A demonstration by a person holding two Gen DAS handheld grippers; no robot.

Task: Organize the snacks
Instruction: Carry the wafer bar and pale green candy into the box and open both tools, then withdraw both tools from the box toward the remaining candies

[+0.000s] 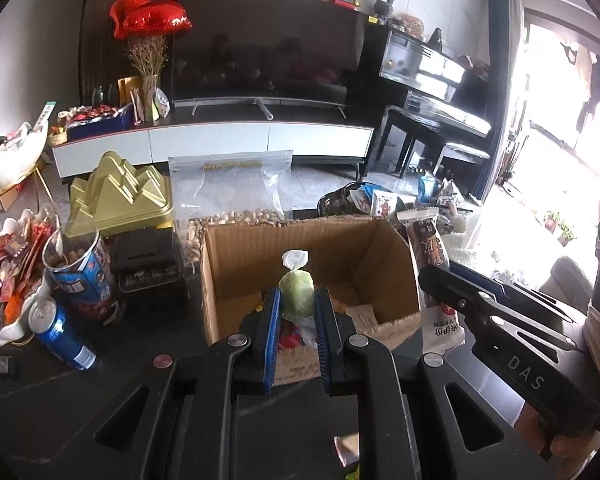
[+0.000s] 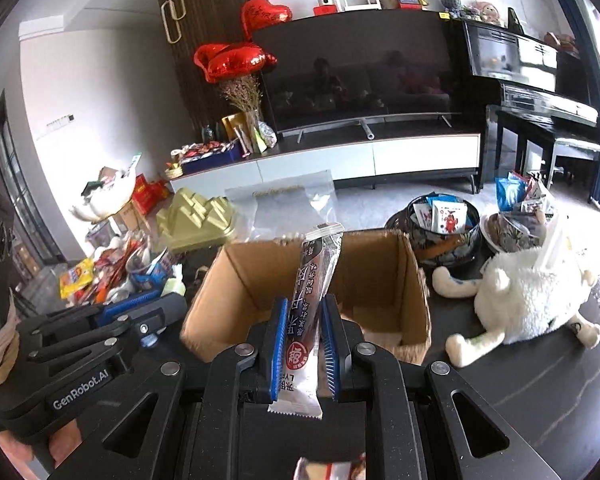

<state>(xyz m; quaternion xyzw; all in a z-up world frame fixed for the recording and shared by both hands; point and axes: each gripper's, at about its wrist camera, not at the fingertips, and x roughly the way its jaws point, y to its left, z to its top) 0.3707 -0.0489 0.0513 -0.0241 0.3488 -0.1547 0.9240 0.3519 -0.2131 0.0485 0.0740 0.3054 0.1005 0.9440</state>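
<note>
An open cardboard box (image 1: pixel 228 280) stands on the dark table and also shows in the right wrist view (image 2: pixel 414 280). My left gripper (image 1: pixel 297 312) is shut on a green snack in a clear twisted wrapper (image 1: pixel 297 294), held over the box's near edge. My right gripper (image 2: pixel 305 322) is shut on a long brown and white snack bar packet (image 2: pixel 314 280), held upright above the box's near wall. In the left wrist view the right gripper (image 1: pixel 440 280) reaches in from the right with the packet (image 1: pixel 430 248). In the right wrist view the left gripper (image 2: pixel 140 304) lies at the left.
Left of the box are a blue can (image 1: pixel 62 332), a blue cup of nuts (image 1: pixel 80 272), a dark container (image 1: pixel 148 260), a gold tin (image 1: pixel 124 196) and a zip bag of nuts (image 1: pixel 232 192). Bowls of snack packets (image 2: pixel 444 220) and a white plush toy (image 2: pixel 528 292) sit at the right.
</note>
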